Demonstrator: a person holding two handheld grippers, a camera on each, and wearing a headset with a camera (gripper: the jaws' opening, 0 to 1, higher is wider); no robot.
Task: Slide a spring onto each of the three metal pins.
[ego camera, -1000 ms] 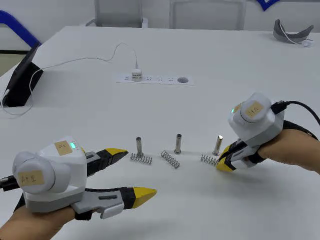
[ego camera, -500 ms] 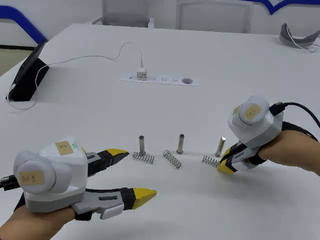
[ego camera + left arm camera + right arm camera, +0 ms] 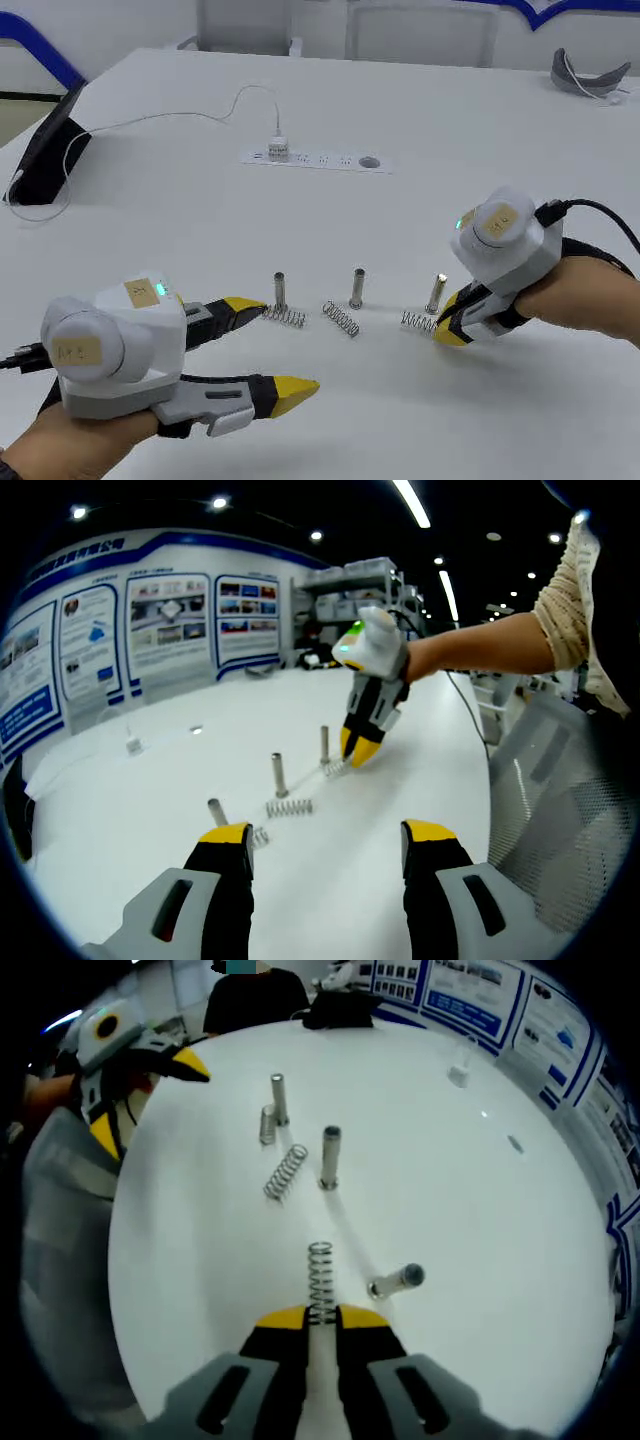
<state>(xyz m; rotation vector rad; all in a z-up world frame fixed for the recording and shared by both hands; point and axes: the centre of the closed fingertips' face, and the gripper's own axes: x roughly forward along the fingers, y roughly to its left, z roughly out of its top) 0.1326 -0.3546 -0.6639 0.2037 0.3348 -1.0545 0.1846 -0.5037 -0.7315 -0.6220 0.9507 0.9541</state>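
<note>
While left tongs (image 3: 275, 345) gape, right tongs (image 3: 320, 1316) clamp spring (image 3: 319, 1270) end, just beside rightmost pin (image 3: 437, 291).

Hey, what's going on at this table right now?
A person works at a white table with a gripper in each hand. The left pin, middle pin and right pin stand in a row, all bare. The right gripper is shut on the end of the right spring, beside the right pin. The left gripper is open and holds nothing, near the left spring. The middle spring lies on the table.
</note>
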